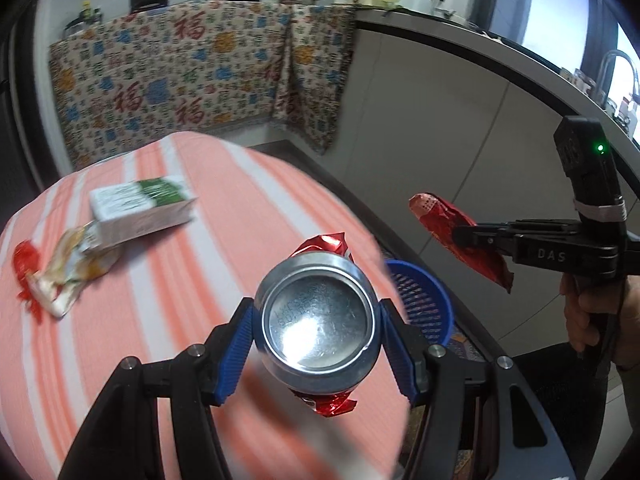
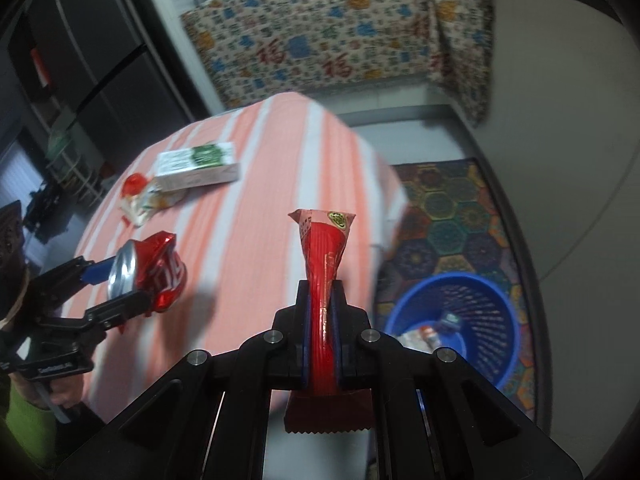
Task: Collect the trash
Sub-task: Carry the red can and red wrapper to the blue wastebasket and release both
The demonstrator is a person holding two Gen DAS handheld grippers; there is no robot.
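My left tool (image 1: 316,330) is clamped on a crushed red metal can (image 1: 318,320), one blue pad on each side of its round body. The can is light and thin, so I think a hard squeeze would dent it more. My right tool (image 2: 320,344) is pinched tight on a long red foil wrapper (image 2: 322,256). It is floppy and slippery, so holding it near the middle seems best. Both are up in the air by the right edge of the striped worktop (image 2: 256,216). The blue plastic basket (image 2: 496,320) sits on the floor beside that edge. A white and green box (image 2: 198,166) and a crumpled wrapper (image 2: 144,196) lie near the far left edge.
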